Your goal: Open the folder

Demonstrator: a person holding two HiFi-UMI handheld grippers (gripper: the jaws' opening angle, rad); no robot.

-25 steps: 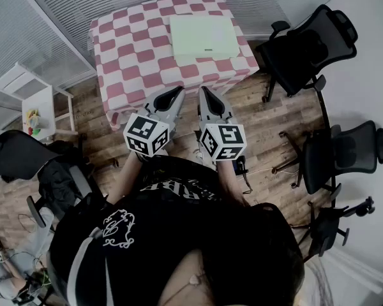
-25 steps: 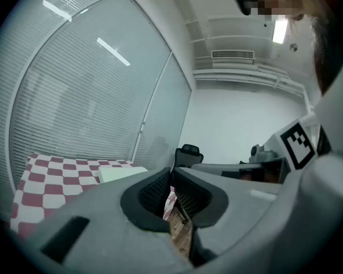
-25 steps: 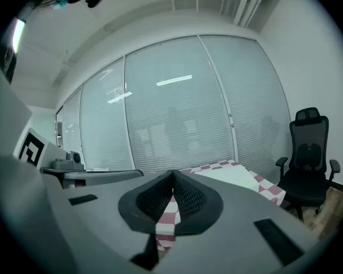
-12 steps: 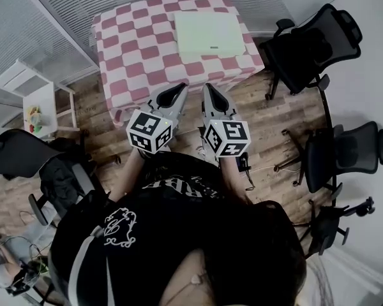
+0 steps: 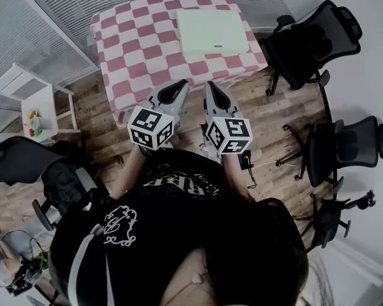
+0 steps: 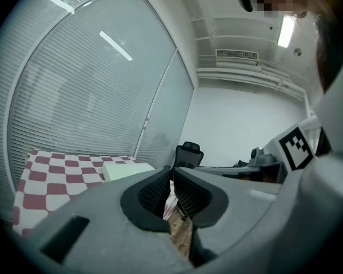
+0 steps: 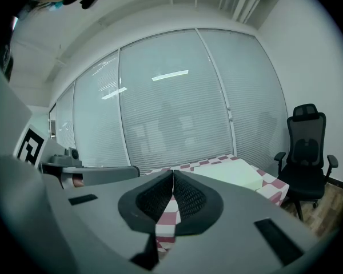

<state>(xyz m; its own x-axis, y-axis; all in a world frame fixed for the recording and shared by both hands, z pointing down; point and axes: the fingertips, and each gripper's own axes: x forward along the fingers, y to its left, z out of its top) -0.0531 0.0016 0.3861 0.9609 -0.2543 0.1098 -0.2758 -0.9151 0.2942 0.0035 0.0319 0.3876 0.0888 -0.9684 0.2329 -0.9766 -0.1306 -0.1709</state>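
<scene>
At centre frame of the head view, I'm holding the left gripper and the right gripper side by side over the wood floor, short of the checkered table. Step looks like the reach. I'm planning to go in over the near table edge, then take the cover by its free edge. The folder is lying flat, apparently closed, at the table's upper right, well apart from both tips. Both jaw pairs are sitting fully together, gripping nothing, so they'll need parting first.
</scene>
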